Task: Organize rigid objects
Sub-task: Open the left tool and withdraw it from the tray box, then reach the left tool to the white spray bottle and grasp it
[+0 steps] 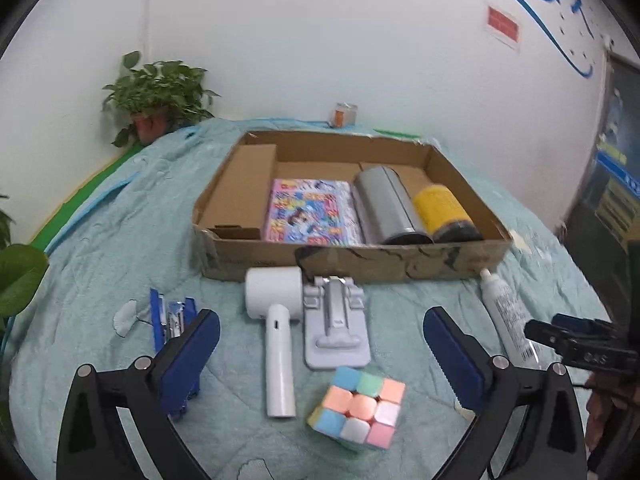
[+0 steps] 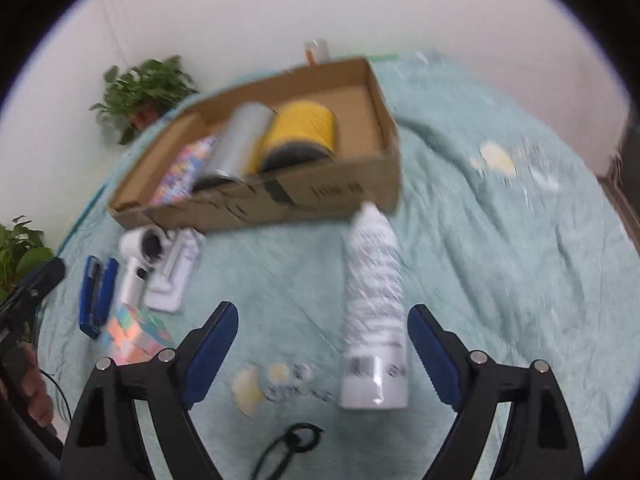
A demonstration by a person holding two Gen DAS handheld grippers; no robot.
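The cardboard box (image 1: pixel 344 264) on the pale green blanket (image 1: pixel 120 240) holds a colourful book (image 1: pixel 310 212), a grey cylinder (image 1: pixel 386 208) and a yellow-and-black roll (image 1: pixel 444 210). Just in front of the box lie a white handheld device (image 1: pixel 276 320), a grey stand (image 1: pixel 334 320) and a white tube (image 1: pixel 506 316); further forward, a blue stapler (image 1: pixel 172 316) and a pastel puzzle cube (image 1: pixel 360 404). The left gripper (image 1: pixel 320 360) is spread wide and empty. The right gripper (image 2: pixel 322 356) (blurred view) straddles the tube, pads clear of it.

Left gripper (image 1: pixel 320 354) tilts downward, jaws spread wide and empty. Right gripper (image 2: pixel 322 352) angles down more steeply, jaws apart, gripping nothing. A hand (image 2: pixel 36 394) holds the left one.
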